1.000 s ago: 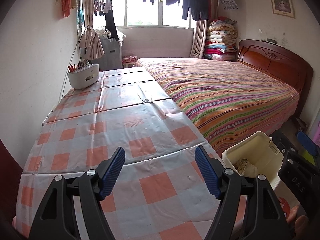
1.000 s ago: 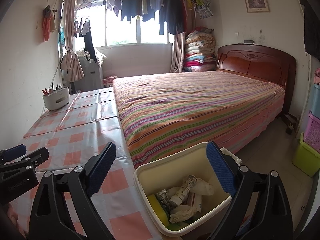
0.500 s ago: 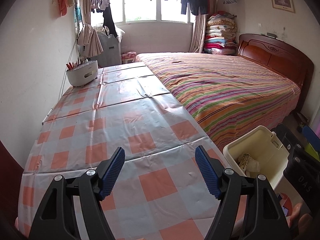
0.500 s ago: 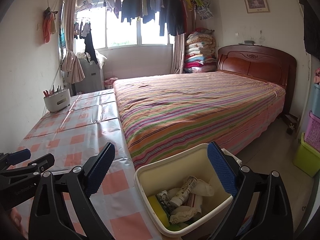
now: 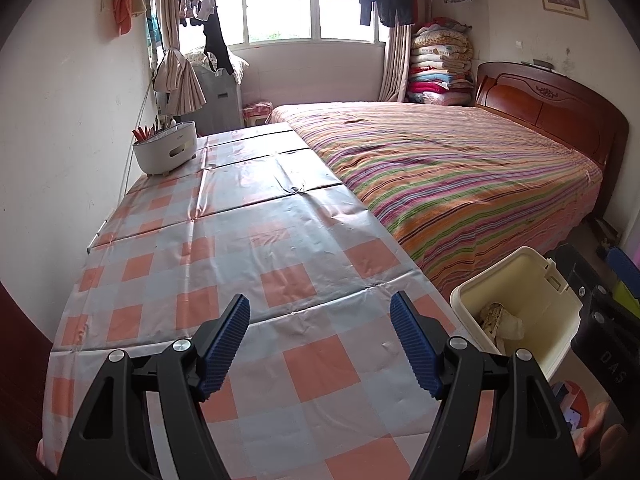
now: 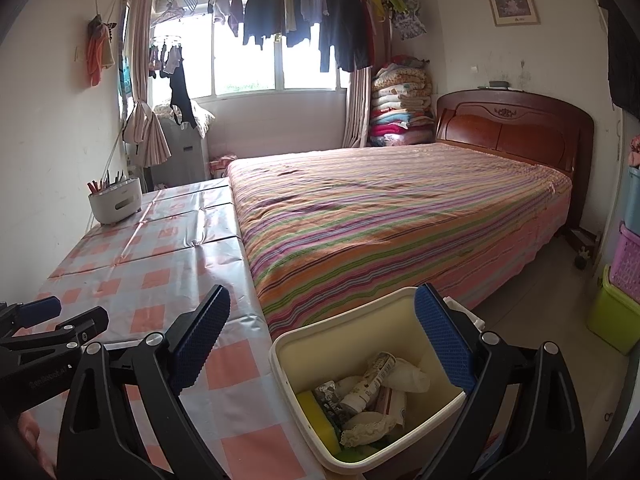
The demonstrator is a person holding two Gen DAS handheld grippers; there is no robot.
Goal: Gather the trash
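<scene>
A cream plastic bin point(image 6: 404, 312) stands on the floor beside the table and bed. It holds crumpled wrappers, a small bottle, a yellow sponge and lace scraps point(image 6: 362, 396). The same bin point(image 5: 516, 280) shows at the right of the left wrist view. My right gripper point(image 6: 322, 336) hovers open just above the bin with nothing between its blue pads. Over the near end of the checked tablecloth point(image 5: 240, 248) my left gripper point(image 5: 320, 340) is open and empty. The left gripper point(image 6: 44, 332) also appears at the left edge of the right wrist view.
A white caddy with pens point(image 5: 165, 150) sits at the table's far left by the wall. A striped bed point(image 6: 392, 216) with a wooden headboard point(image 6: 516, 132) runs along the table's right side. Coloured storage boxes point(image 6: 622, 292) stand on the floor at far right.
The left gripper has drawn back and tilted up slightly, so the table looks farther off. The right gripper has barely moved. Both stay open and empty.
</scene>
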